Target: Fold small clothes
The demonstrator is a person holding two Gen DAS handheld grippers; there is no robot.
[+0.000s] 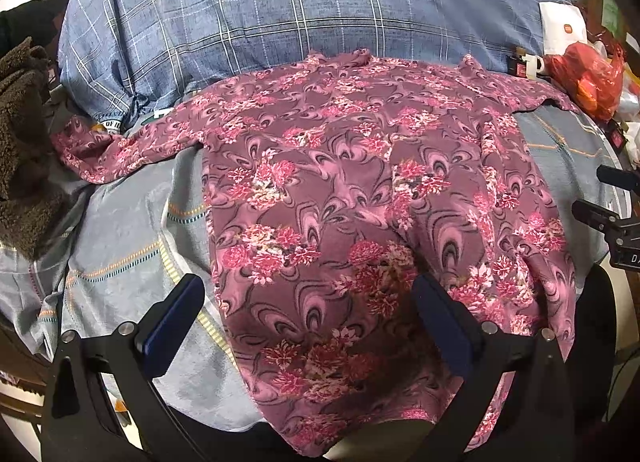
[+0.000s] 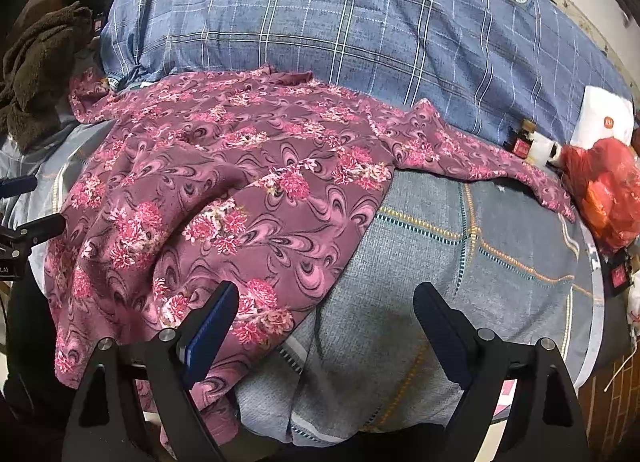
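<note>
Both tools, left tool (image 1: 306, 302) and right tool (image 2: 326, 312), spread wide, holding nothing; floral shirt (image 1: 360, 182) lies flat on bed (image 2: 500, 230), sleeves out, folding not started

A bed is covered by a grey sheet (image 2: 500, 222) with striped seams. A blue plaid quilt (image 1: 280, 10) is bunched along its far side. A brown fleece blanket (image 1: 20, 134) is heaped at the left. A red plastic bag (image 2: 608, 190) and a white box (image 2: 604, 122) are seen at the right edge.
</note>
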